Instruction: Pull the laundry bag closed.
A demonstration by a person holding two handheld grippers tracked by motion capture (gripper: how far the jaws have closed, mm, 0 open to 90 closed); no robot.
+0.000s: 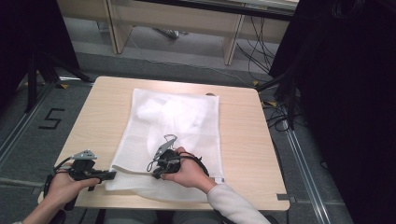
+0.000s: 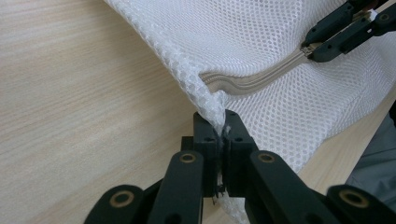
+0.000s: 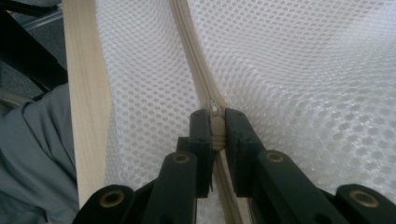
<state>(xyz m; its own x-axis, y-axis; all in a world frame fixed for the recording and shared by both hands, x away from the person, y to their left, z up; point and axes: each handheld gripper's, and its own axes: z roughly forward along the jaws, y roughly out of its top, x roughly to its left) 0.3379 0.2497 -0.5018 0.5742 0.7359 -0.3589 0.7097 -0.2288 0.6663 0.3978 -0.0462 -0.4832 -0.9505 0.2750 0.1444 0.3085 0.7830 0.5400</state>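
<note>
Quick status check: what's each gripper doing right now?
Left gripper: shut on the mesh bag corner.
Right gripper: shut on the zipper pull.

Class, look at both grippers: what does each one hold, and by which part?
The left gripper pinches the mesh bag at its corner. The right gripper is shut on the zipper, at the slider.

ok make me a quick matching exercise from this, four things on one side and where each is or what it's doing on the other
Things:
1. left tongs
2. right tongs
3. mesh bag
4. table

States:
a. light wood, under everything
b. shut on the zipper pull
c. white, lying flat
d. shut on the bag's near corner

Pairs: 1-d, 2-b, 3-c, 4-a
</note>
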